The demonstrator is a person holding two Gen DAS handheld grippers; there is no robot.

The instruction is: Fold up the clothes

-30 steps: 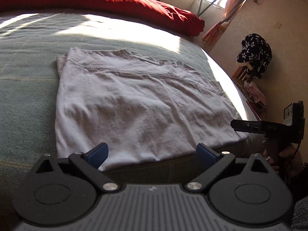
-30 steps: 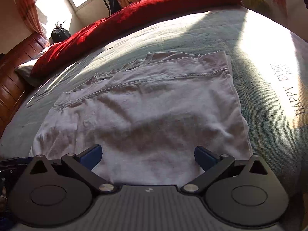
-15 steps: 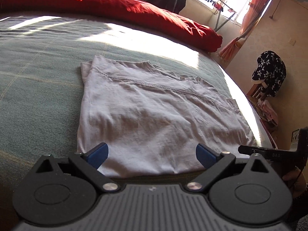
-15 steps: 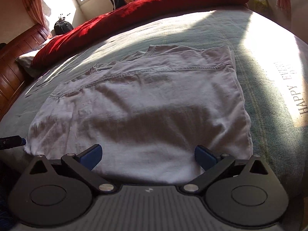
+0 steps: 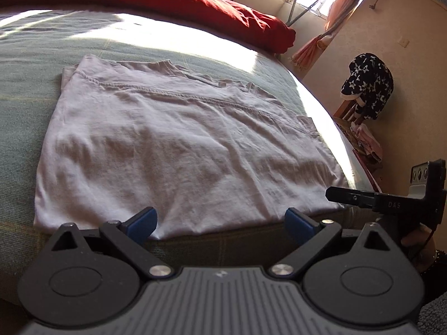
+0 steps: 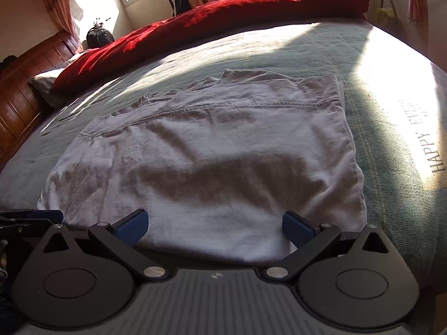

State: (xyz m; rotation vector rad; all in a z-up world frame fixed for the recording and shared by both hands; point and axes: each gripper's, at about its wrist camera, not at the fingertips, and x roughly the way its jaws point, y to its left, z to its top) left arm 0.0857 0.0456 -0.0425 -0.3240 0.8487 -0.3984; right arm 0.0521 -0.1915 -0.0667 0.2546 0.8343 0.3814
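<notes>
A pale lilac T-shirt [image 5: 178,145] lies folded flat on the green bedspread, its stitched hem running across the far side; it also fills the right wrist view [image 6: 212,162]. My left gripper [image 5: 220,222] hovers open just short of the shirt's near edge, nothing between its blue pads. My right gripper [image 6: 215,226] is open too, over the same near edge further along. The right gripper's black fingers [image 5: 357,196] show at the right of the left wrist view, held by a hand. The left gripper's tips [image 6: 30,216] poke in at the left edge.
A red duvet [image 5: 173,2] is bunched along the bed's far side. The bedspread [image 6: 396,106] carries printed lettering at the right. A wooden headboard [image 6: 19,95] stands left. A star-patterned garment [image 5: 368,83] hangs on a chair beside the bed.
Both grippers drew back slightly and shifted along the shirt's near edge; the views panned and rose a little. The shirt has not moved and both stay open.
</notes>
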